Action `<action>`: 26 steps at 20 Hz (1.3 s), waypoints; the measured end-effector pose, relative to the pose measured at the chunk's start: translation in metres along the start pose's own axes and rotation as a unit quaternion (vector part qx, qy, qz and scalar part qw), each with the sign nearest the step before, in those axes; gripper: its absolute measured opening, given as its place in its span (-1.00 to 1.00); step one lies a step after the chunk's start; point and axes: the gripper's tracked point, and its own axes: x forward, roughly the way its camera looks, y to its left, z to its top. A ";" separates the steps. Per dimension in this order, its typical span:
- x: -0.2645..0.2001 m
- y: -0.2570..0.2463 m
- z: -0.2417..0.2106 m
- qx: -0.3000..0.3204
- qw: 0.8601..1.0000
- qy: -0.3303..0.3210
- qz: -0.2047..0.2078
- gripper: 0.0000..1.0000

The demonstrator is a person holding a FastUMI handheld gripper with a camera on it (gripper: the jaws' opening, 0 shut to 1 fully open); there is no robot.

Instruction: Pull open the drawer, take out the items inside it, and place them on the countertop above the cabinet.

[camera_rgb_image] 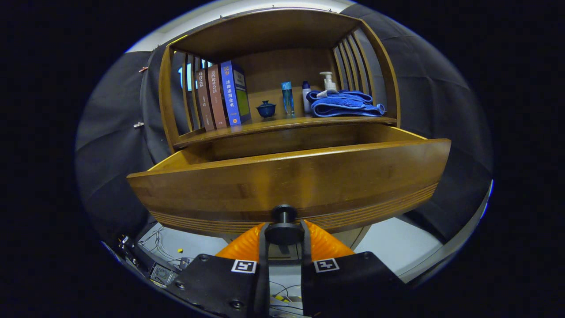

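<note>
- Gripper view: a wooden drawer (291, 176) is seen pulled out from a cabinet (167, 101), its front panel just beyond the fingers; its inside is hidden by the panel, so its contents cannot be told.
- The gripper (284, 238) is closed to a narrow gap on the drawer's round dark knob (284, 229), which is pinched between both fingers.
- On the open shelf (282, 125) above the drawer, three books (220, 95) are stood upright at the left.
- One small blue lidded cup (266, 108) is set beside them, then one slim blue bottle (288, 98).
- One white bottle (306, 95) and one pump dispenser (328, 81) are placed behind one folded blue towel (346, 105) at the right.
- Loose cables (156, 240) are seen on the floor below.
</note>
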 end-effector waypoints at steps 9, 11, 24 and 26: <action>-0.015 -0.001 -0.013 0.001 1.000 0.009 0.001 -0.35; -0.014 -0.001 -0.013 0.004 1.000 0.010 0.002 -0.35; -0.038 -0.010 0.026 0.033 0.999 -0.033 -0.006 0.99; -0.047 -0.013 0.049 0.037 0.998 -0.048 -0.005 0.99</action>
